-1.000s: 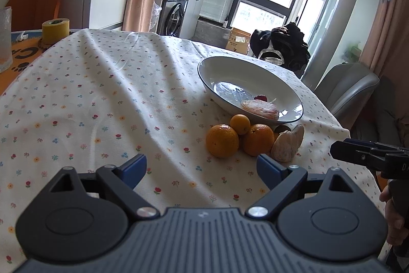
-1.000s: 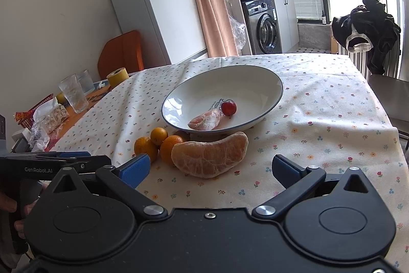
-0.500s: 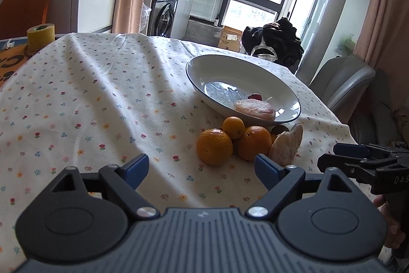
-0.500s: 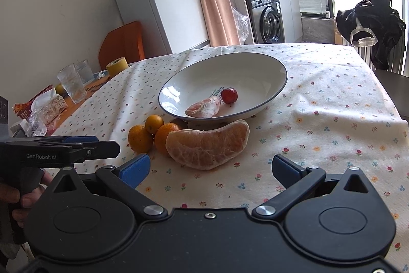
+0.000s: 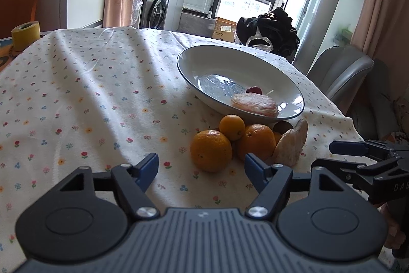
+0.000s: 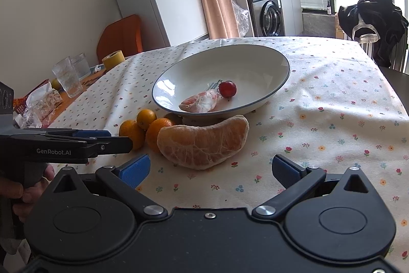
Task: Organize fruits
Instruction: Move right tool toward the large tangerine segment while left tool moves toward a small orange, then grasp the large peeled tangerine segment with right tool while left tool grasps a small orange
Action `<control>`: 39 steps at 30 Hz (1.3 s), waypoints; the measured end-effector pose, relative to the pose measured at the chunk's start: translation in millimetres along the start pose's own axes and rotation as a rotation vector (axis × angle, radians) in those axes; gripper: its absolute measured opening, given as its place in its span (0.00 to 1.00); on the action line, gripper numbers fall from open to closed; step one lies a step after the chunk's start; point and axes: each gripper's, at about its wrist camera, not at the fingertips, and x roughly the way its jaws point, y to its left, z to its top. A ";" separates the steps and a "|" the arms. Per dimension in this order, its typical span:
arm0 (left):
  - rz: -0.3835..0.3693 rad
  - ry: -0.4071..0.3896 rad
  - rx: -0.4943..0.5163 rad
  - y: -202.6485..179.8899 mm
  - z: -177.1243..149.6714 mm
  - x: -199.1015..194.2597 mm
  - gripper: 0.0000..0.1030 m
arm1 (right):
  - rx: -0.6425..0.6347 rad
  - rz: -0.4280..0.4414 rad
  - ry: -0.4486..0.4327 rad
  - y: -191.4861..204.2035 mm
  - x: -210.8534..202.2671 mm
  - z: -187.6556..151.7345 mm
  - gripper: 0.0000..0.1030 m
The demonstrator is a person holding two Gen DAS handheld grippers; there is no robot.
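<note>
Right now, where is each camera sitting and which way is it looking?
Left wrist: on the left gripper, looking across the table at the oranges and the bowl; its open blue fingers show, the right gripper at right.
Right wrist: on the right gripper, facing the big peeled citrus segment; the left gripper and a hand show at left.
Shared: bowl, oranges, segment, small red fruit, floral tablecloth.

A table with a flowered cloth [image 6: 332,99] carries a white bowl [image 6: 255,63], three oranges [image 5: 211,149], a peeled segment [image 6: 204,142], glasses [image 6: 67,76] and yellow tape [image 6: 113,59].
</note>
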 end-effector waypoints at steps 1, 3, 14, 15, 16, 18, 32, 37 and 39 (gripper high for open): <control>-0.003 0.001 -0.001 0.2 0.6 1.2 0.68 | -0.001 0.000 0.000 0.1 0.4 0.4 1.00; -0.008 -0.001 0.002 0.4 1.0 2.4 0.66 | -0.004 0.000 -0.001 0.6 0.7 1.0 1.00; -0.050 0.011 0.006 0.5 -1.4 8.5 0.34 | -0.041 -0.005 0.016 7.3 9.8 1.2 1.00; -0.047 0.009 0.007 0.2 -1.9 8.0 0.34 | -0.045 -0.004 0.017 7.8 10.9 1.5 1.00; -0.047 0.008 0.006 0.8 -2.3 7.2 0.34 | -0.049 -0.006 0.018 8.4 11.8 1.5 1.00; -0.045 0.006 0.000 2.3 -2.3 5.8 0.34 | -0.054 -0.010 0.021 9.5 13.8 1.5 1.00; -0.023 -0.013 -0.026 7.7 -4.4 -6.4 0.34 | -0.087 -0.020 0.035 13.5 34.1 3.8 1.00; -0.021 -0.025 -0.031 9.6 -5.7 -12.1 0.34 | -0.105 -0.025 0.039 15.3 41.6 5.9 1.00; -0.021 -0.029 -0.032 9.8 -6.0 -14.4 0.34 | -0.115 -0.021 0.037 16.4 43.5 6.9 1.00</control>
